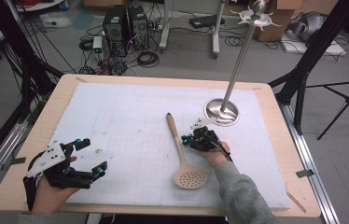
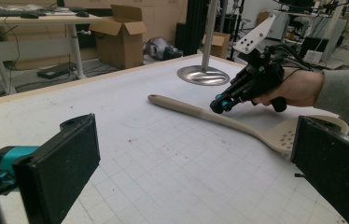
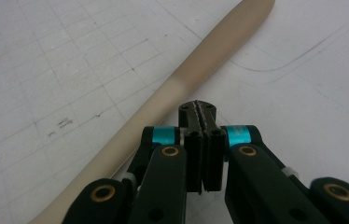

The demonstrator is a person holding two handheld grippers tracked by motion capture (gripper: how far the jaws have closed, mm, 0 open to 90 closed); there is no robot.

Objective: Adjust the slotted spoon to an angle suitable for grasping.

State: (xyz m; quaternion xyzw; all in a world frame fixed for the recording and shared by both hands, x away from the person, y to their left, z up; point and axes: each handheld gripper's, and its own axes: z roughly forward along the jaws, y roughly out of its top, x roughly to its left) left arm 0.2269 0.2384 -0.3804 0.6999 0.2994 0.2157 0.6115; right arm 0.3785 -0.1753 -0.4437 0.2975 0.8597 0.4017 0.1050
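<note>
The beige slotted spoon (image 1: 184, 156) is laid flat on the white foam mat (image 1: 130, 116), handle toward the steel stand base (image 1: 221, 112). The right gripper (image 1: 185, 139) is clenched with nothing in it, tips right beside the handle. The left gripper (image 1: 94, 156) is held wide apart, well off to the side.

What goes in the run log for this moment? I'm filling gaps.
right gripper: shut, empty, beside spoon handle | left gripper: open, empty | slotted spoon: flat on mat
</note>
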